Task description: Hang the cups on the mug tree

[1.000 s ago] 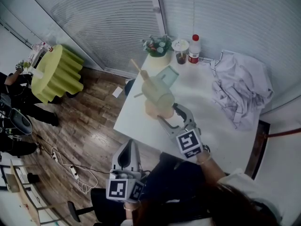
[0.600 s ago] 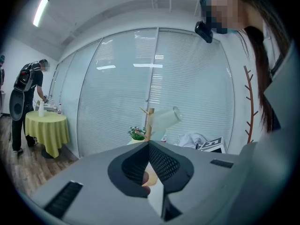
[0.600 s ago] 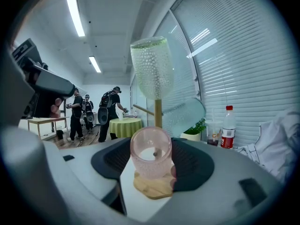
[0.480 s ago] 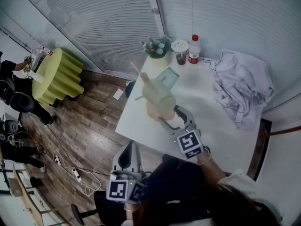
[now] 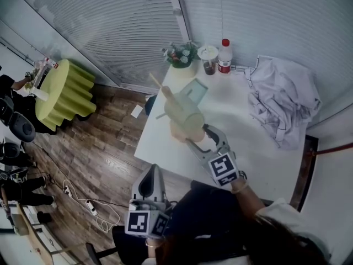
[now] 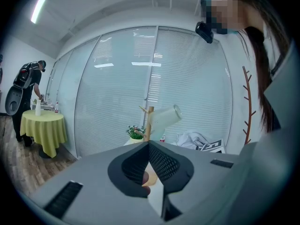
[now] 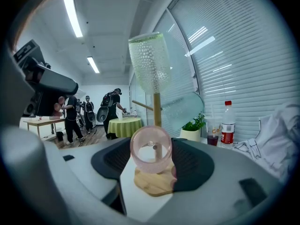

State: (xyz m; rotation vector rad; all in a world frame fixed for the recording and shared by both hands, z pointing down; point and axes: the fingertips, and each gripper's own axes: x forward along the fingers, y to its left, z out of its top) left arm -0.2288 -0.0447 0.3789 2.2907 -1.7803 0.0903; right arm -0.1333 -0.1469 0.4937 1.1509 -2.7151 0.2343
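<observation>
Right tool (image 5: 213, 138) clamps a pink cup (image 7: 151, 150) over my white desk (image 5: 237, 126) near the mug tree (image 7: 157, 108); left tool (image 5: 150, 173), closed, hovers above wood flooring (image 5: 105, 153).

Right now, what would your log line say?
left gripper: shut, empty | right gripper: shut on pink cup | mug tree: green cup on top

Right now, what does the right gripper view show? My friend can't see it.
The right hand-held gripper holds a pink cup in front of a wooden mug tree. A green cup hangs high on the tree. People stand far behind.
</observation>
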